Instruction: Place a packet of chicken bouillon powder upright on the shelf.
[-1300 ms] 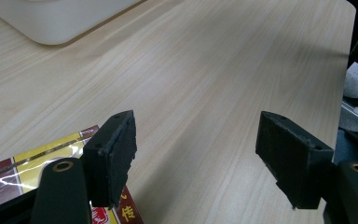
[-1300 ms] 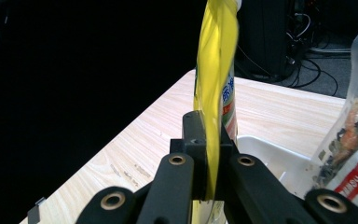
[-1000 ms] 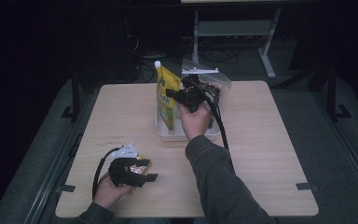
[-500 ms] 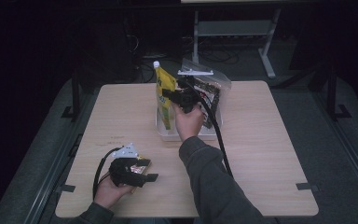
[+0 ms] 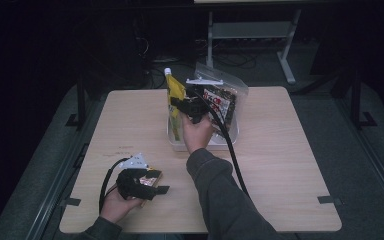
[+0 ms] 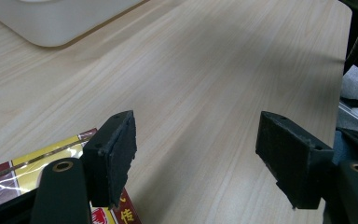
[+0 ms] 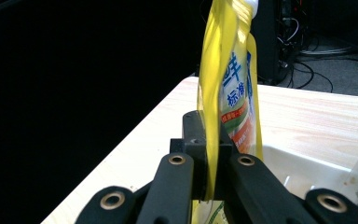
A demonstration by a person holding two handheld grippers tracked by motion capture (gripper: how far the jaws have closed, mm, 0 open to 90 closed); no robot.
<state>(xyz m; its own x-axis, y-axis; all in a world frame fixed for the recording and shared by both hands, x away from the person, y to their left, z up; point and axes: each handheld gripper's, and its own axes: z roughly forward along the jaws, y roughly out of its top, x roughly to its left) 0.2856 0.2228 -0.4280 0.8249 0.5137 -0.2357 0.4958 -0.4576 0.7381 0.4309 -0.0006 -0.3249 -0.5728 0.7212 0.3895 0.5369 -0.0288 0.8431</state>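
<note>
Three cameras: one fixed overhead, one riding on each gripper.

The high view looks forward and down over the whole pale wooden table (image 5: 280, 165). The left gripper view skims low and close across that tabletop (image 6: 205, 70) toward the shallow white plastic tray (image 6: 60, 23). The right gripper view faces the tall yellow spouted pouch (image 7: 230, 93) at close range; both share it with the high view (image 5: 174, 97).

yellow pouch (image 7: 235, 93): blue Chinese "鲜", "标准" | red-yellow packet (image 6: 37, 163): "佳"
</note>
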